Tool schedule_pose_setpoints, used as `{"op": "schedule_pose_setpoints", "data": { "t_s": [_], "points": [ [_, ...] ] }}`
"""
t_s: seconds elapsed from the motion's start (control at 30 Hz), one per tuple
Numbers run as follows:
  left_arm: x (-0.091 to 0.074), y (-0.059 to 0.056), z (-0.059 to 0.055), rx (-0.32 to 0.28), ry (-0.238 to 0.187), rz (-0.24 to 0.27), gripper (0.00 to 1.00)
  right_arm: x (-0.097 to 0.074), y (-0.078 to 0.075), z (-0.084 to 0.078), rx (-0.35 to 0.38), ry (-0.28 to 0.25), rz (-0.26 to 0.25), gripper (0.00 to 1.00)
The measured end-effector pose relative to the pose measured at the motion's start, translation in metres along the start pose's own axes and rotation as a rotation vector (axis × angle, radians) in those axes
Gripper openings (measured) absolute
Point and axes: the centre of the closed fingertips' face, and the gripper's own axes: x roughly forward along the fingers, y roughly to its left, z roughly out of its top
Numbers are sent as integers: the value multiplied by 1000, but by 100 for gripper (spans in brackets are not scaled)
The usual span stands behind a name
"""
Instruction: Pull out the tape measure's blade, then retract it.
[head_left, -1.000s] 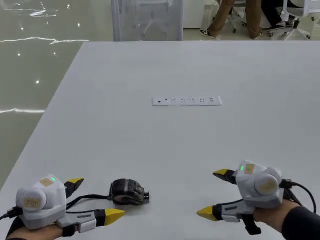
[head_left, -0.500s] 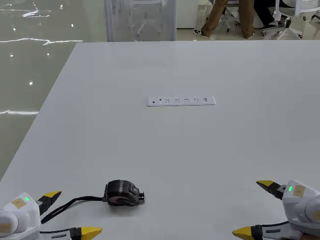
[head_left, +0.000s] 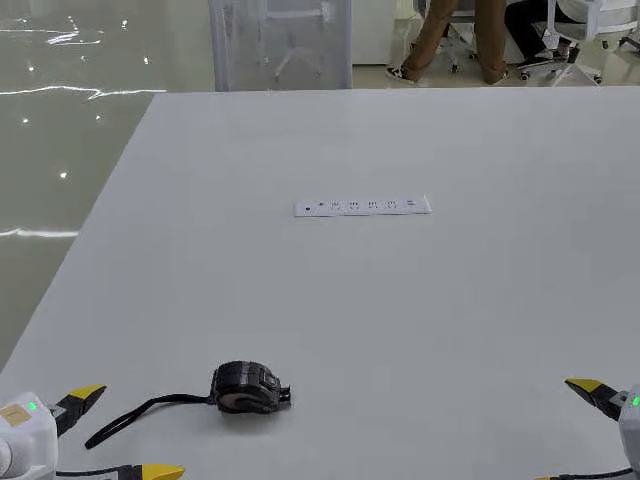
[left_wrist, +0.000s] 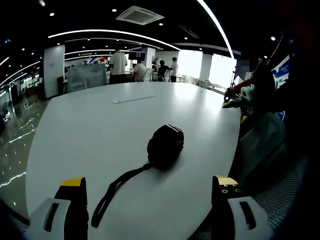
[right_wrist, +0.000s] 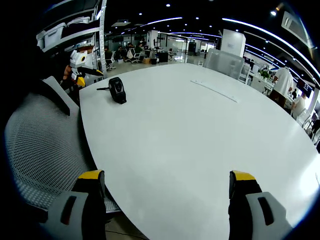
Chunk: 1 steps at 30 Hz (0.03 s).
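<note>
While I hold both tools at the near edge of the desk (head_left: 420, 300), my left gripper (left_wrist: 149, 182) sits by the near left corner, its yellow-tipped jaws spread wide around nothing. My right gripper (right_wrist: 166, 175) is further along that same edge to the right, equally wide and empty.

Just ahead of the left gripper lies the black tape measure (head_left: 248, 387), on the desk close to the near edge and toward the left corner, touched by neither gripper, its blade not yet drawn out. Its black wrist strap (head_left: 140, 412) trails from the case back toward me, and the loop ends between my open left jaws.

Out at the middle of the desk a white power strip (head_left: 362, 206) lies flat, parallel to the near edge and well apart from the tape measure. Past the far edge stand office chairs (head_left: 590, 30) and a person's legs (head_left: 455, 35).
</note>
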Motion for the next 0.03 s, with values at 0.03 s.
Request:
{"op": "schedule_pose_setpoints", "data": {
  "t_s": [0.03],
  "points": [
    [0, -1, 0, -4, -1, -3, 100, 0, 0, 0, -2, -1, 0, 100]
  ]
}}
